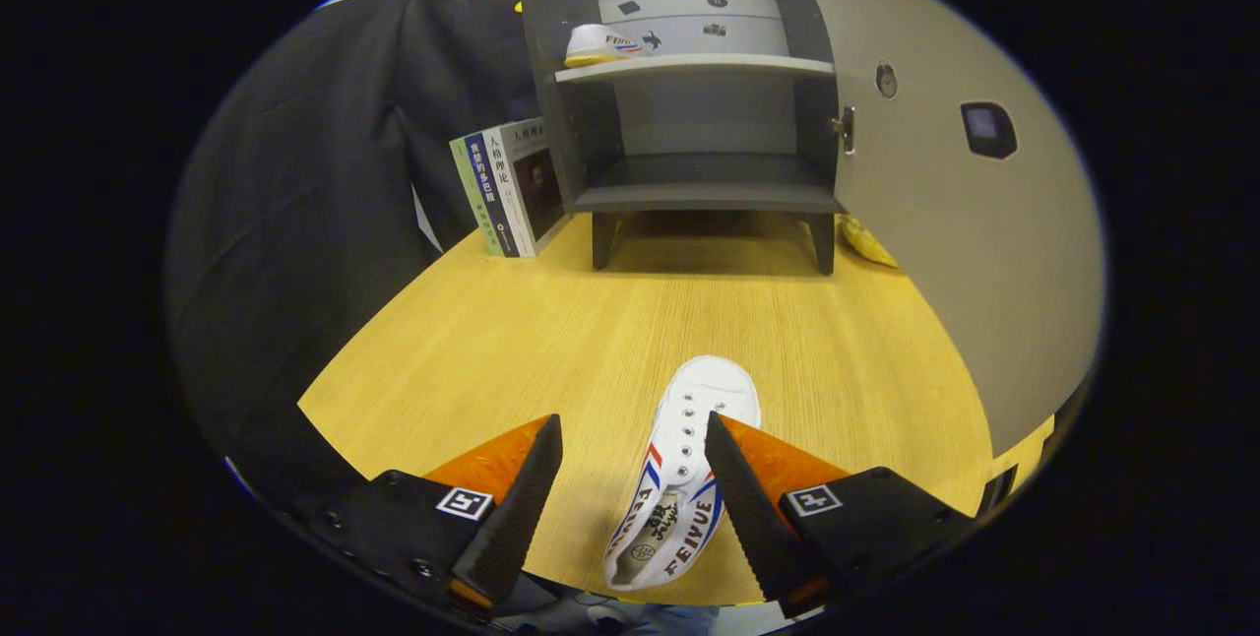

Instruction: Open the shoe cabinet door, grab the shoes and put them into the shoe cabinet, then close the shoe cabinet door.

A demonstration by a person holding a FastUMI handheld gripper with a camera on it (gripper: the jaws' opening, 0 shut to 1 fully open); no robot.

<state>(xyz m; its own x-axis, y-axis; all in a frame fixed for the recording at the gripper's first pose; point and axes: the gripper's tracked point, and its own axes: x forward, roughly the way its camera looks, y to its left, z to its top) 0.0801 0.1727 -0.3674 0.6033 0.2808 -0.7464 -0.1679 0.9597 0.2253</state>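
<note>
Plainly, the gripper (633, 429) was spread wide and empty, low over the table (512, 331), its right finger overlapping the shoe (684, 459) lying between the fingers. A good grab would centre on the shoe before closing. Beyond, the cabinet (689, 193) stood with its door (945, 222) open and one shoe shelved (600, 45).

Cloth-walled booth (295, 173), wooden tabletop (591, 321)
</note>
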